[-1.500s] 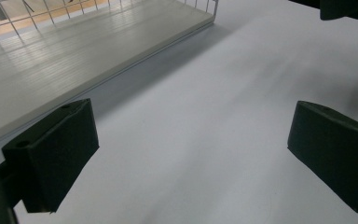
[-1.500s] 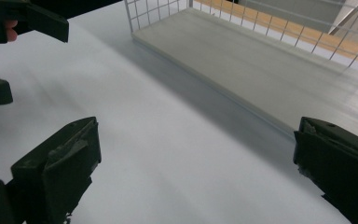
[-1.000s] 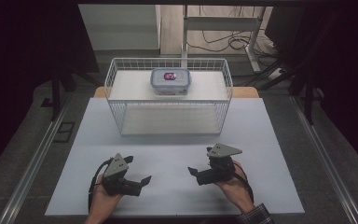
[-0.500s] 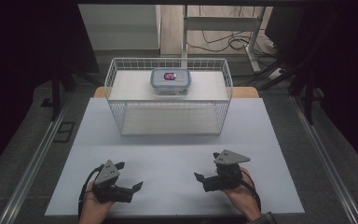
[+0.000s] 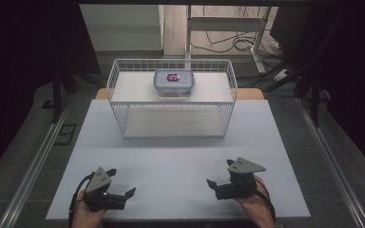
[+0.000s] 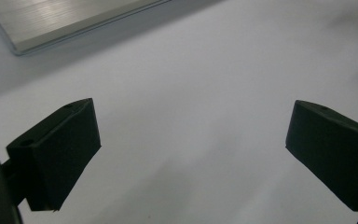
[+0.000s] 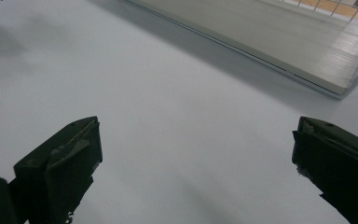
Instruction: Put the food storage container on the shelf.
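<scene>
Both grippers were held low near the front edge of the white table (image 5: 180, 156), one toward each front corner. The left gripper (image 5: 122, 196) was kept close to the front-left corner, gripped by a hand (image 5: 83, 216) coming in over the front edge; its jaws were spread wide with nothing but bare tabletop between them, which was plain to see in the left gripper view (image 6: 191, 154). Same story on the other side: the right gripper (image 5: 215, 186) was parked toward the front-right corner in the other hand (image 5: 252, 202), jaws parted wide and nothing caught in them, as seen in the right gripper view (image 7: 193, 163).

The wire basket (image 5: 123, 118) was set at the back edge of the table, roughly centred, well apart from both grippers. A clear lidded container (image 5: 173, 84) with something red and dark inside was seen in the basket, toward its far side. A corner of the basket's pale floor and its wire wall were caught at the top of the right gripper view (image 7: 307, 51).
</scene>
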`<state>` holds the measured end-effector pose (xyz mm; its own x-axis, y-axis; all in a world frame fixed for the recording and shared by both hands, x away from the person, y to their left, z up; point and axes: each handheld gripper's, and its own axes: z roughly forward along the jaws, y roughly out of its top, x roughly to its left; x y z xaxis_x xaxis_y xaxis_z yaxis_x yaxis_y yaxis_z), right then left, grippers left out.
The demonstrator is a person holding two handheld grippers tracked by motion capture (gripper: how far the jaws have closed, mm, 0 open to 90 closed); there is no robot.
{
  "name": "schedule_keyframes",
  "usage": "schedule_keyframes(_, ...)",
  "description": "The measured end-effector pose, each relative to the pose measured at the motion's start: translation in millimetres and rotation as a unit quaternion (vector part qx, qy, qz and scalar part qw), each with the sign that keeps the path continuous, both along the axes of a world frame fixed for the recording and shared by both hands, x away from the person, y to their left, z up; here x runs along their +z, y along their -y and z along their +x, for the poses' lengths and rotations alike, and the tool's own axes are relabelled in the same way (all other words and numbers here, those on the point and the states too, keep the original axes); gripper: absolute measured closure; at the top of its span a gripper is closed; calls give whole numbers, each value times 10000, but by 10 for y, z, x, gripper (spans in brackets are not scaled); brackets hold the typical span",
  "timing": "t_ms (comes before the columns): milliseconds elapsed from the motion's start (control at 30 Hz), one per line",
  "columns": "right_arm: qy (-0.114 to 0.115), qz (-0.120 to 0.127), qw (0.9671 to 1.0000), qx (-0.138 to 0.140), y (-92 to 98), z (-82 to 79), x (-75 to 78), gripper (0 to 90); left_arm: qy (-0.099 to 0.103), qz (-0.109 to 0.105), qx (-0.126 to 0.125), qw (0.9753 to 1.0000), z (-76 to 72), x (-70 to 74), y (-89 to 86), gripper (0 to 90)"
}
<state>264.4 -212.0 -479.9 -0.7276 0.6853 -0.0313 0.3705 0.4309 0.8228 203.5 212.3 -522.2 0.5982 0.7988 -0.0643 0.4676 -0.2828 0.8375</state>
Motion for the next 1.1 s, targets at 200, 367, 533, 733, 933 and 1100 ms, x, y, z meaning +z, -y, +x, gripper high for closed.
schedule_keyframes(200,-16,-18,9999,-125,109,-45,5,15,4,34,100,9999,-65,-11,-99,24)
schedule_keyframes(367,-7,-6,9998,-223,205,-75,5,15,3,53,195,9998,-110,-17,-193,24)
schedule_keyframes(533,3,-80,9996,-277,266,-112,-14,14,-15,112,276,9996,-136,-29,-268,25)
schedule_keyframes(733,-15,-100,9991,-417,382,-167,-27,14,-47,90,415,9991,-165,-40,-399,25)
schedule_keyframes(933,-40,-151,9980,-609,537,-199,-50,13,-90,121,581,9982,-192,-58,-549,25)
schedule_keyframes(1100,-12,-271,9967,-760,647,-219,-73,13,-106,143,692,9974,-227,-69,-659,25)
